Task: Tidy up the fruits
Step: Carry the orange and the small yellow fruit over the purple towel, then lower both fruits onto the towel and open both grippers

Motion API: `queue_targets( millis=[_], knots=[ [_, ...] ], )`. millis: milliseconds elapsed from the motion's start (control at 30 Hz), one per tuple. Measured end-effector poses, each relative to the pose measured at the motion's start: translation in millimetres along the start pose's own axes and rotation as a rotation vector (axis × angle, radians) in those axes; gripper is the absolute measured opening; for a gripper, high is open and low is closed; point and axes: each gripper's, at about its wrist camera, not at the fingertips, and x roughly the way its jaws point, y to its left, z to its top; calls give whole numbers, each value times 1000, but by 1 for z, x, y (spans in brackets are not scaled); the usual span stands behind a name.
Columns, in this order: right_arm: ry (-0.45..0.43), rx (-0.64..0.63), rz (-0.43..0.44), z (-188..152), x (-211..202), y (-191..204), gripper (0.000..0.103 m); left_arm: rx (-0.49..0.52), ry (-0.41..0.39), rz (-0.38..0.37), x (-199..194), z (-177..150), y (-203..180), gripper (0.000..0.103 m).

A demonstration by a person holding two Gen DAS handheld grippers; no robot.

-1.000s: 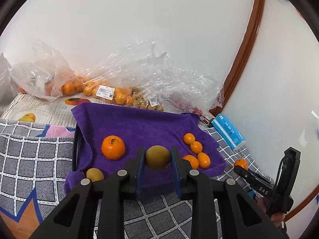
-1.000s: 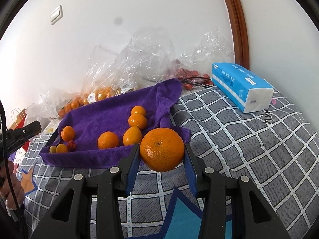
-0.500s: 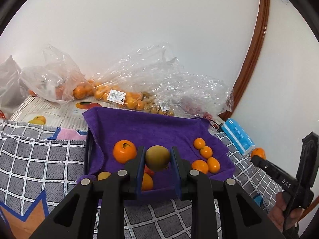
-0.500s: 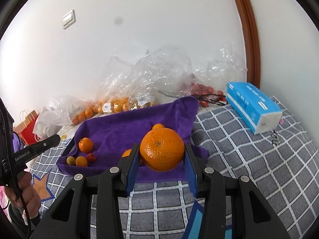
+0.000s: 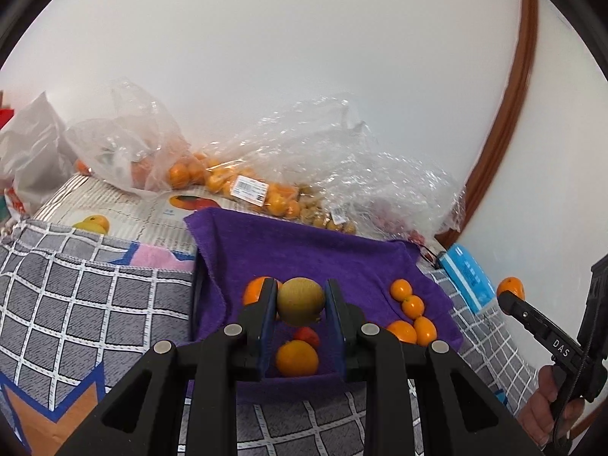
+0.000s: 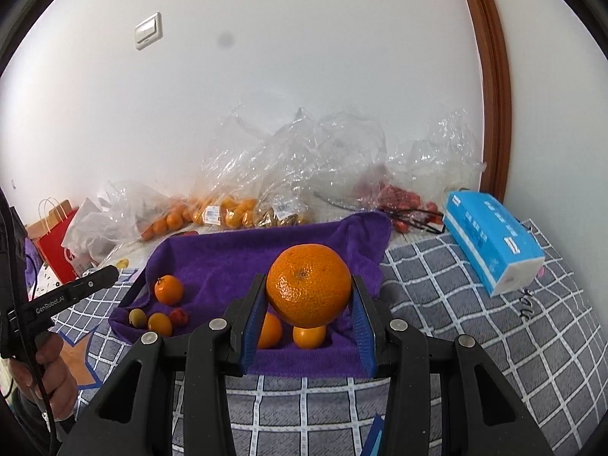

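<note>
My left gripper [image 5: 300,306] is shut on a yellow-green round fruit [image 5: 300,300] and holds it above the near edge of a purple towel [image 5: 304,250] that lines a tray. My right gripper [image 6: 308,300] is shut on a large orange [image 6: 308,285], held above the towel [image 6: 243,258] near its front right corner. Small oranges [image 5: 412,306], a tangerine [image 6: 168,289], a small red fruit [image 5: 308,336] and a small green fruit [image 6: 137,317] lie on the towel.
Clear plastic bags of fruit [image 5: 243,186] lie behind the towel by the white wall. A blue tissue pack [image 6: 492,241] lies to the right on the grey checked cover [image 6: 494,323]. A red paper bag [image 6: 57,239] stands at the far left.
Both grippers have risen and drawn back from the towel with their fruit still held. More of the wall and bags shows now.
</note>
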Motion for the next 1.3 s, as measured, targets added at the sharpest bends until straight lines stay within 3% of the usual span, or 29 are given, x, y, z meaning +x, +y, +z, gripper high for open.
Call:
queue_targets(
  millis=[167, 733, 1100, 1300],
  knots=[
    [-5, 1, 12, 8, 6, 0, 42, -45, -15, 12, -1, 4, 14, 24],
    [12, -48, 75, 30, 48, 19, 42, -56, 10, 47, 14, -1, 21, 24],
    [161, -47, 105, 1, 109, 25, 42, -71, 56, 43, 25, -5, 22, 24],
    [201, -43, 122, -5, 120, 24, 42, -51, 82, 31, 32, -8, 15, 24]
  ],
)
